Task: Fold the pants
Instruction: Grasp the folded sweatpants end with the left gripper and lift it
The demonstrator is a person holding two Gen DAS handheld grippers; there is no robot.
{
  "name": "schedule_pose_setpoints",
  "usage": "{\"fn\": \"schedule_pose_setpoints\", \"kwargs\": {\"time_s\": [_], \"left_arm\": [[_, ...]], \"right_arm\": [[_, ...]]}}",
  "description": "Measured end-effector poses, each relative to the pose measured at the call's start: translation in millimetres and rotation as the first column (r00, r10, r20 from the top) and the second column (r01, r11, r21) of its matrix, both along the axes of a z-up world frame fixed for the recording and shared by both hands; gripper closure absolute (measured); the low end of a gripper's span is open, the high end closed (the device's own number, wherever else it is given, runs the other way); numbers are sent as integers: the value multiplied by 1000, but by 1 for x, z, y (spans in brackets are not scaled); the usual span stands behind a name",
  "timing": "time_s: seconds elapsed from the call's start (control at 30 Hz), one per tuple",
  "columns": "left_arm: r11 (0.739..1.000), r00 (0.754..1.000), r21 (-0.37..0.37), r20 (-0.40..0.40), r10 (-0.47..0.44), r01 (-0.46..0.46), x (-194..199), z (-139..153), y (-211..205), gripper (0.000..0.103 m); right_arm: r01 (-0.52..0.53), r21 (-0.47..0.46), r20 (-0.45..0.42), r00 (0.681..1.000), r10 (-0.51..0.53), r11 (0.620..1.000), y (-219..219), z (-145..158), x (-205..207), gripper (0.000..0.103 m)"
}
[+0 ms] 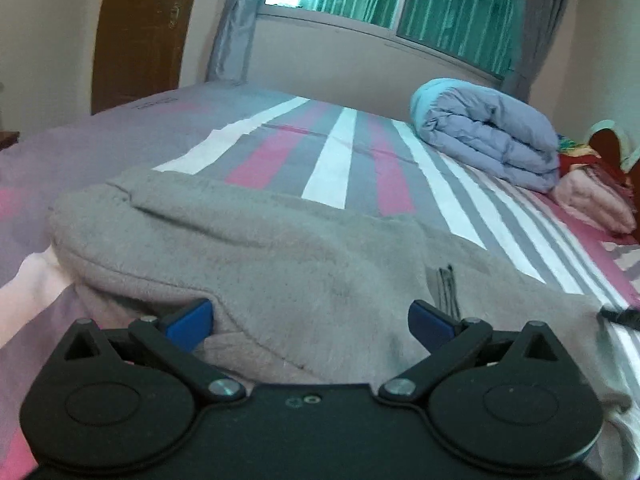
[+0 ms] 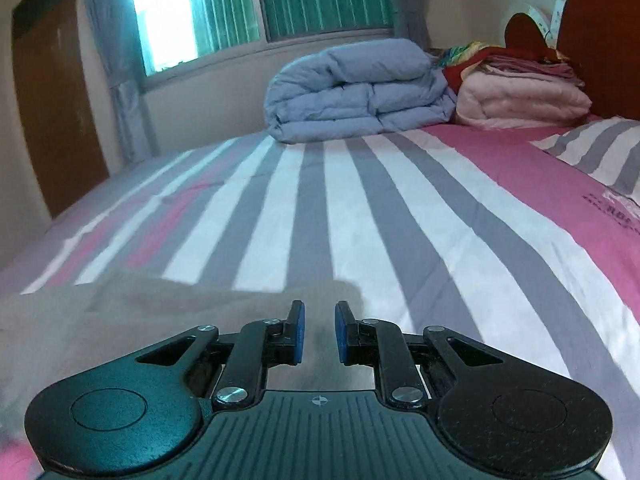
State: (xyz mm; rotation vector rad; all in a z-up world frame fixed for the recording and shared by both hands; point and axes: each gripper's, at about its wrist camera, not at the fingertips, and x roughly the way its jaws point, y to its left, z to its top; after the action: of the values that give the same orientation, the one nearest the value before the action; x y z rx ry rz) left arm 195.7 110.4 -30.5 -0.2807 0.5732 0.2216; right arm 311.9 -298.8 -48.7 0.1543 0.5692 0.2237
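Pants [image 1: 260,264] lie bunched and partly folded on the striped bed [image 1: 336,168], just ahead of both tools. Your left gripper [image 1: 310,322] stands wide open over the grey fleece, gripping nothing. Your right gripper [image 2: 320,330] shows a narrow gap, with nothing visibly pinched; fleece sits below and to its left. Take a hem edge squarely before you lift, and keep the layers aligned. Beyond the fabric the sheet is open; the folded quilt [image 2: 356,88] is well apart.
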Motion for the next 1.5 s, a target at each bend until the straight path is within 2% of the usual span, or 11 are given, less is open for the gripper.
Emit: {"fn": "schedule_pose_setpoints", "kwargs": {"time_s": [0.1, 0.27, 0.37, 0.47, 0.63, 0.8, 0.87, 0.9, 1.0, 1.3, 1.5], "left_arm": [[999, 1000, 31, -5, 13, -13, 3, -4, -2, 6], [997, 998, 75, -62, 2, 2, -4, -22, -1, 6], [995, 999, 96, -52, -5, 10, -15, -20, 1, 6], [997, 999, 71, -36, 23, -20, -28, -15, 12, 6], [994, 993, -18, -39, 108, -108, -51, -11, 46, 6], [971, 989, -192, -76, 130, -143, -54, -25, 80, 5], [972, 989, -190, -71, 129, -140, -54, -26, 82, 5], [973, 990, -187, -68, 124, -134, -52, -27, 83, 5], [966, 991, -225, -54, 122, -131, -51, -33, 91, 6], [934, 990, -332, 1, 138, -130, -46, -45, 113, 6], [831, 968, -551, 157, 195, -78, -47, -66, 149, 6]], "right_arm": [[-19, -23, -179, 984, 15, 1000, 0, -36, 39, 87], [-11, 59, 9, 1000, 10, 998, -12, -14, 28, 87], [-28, 22, -126, 992, 31, 999, -2, -35, 46, 87], [-50, 66, -2, 999, 50, 997, 3, -18, 17, 87], [-77, 99, 111, 992, 66, 992, 2, -12, -42, 86], [-21, 89, 79, 997, 14, 996, -21, -11, -66, 86], [24, 104, 80, 996, -32, 994, -31, -6, -72, 85], [43, 105, 83, 995, -52, 994, -33, -5, -81, 80], [126, 172, 60, 989, -138, 977, -50, -9, -90, 34], [208, 255, -57, 978, -201, 944, -56, -21, -72, 34], [271, 412, -147, 962, -230, 870, -76, -33, -72, 32]]}}
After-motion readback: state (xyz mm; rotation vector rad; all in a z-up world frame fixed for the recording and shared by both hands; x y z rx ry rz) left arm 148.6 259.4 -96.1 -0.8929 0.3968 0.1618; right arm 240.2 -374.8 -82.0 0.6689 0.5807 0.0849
